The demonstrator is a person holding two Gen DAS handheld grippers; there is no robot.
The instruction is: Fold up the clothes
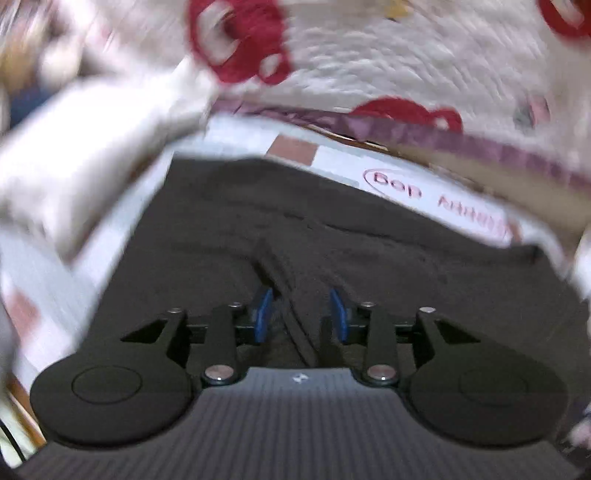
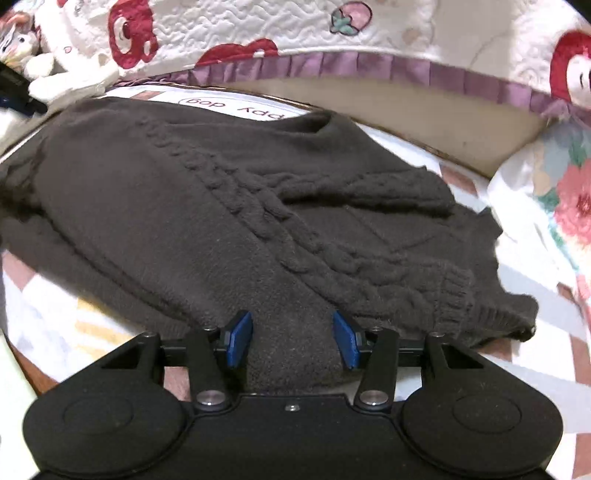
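The dark brown cable-knit sweater (image 2: pixel 229 221) lies partly folded on the white printed sheet (image 2: pixel 509 354), sleeves laid across; left gripper (image 1: pixel 302 314) and right gripper (image 2: pixel 293 338) jaws spread, pinching nothing; final folds remain.

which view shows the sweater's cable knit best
The right wrist view: it is sharp, and the cable pattern runs clearly across the dark sweater. The left wrist view is blurred and shows only plain dark folds of the sweater.

One dark brown cable-knit sweater (image 2: pixel 229 221). One white quilt (image 2: pixel 280 33) with red prints, behind the sweater. One white plush toy (image 2: pixel 70 74), left of the quilt. Two tools: left tool (image 1: pixel 301 314), right tool (image 2: pixel 292 339).
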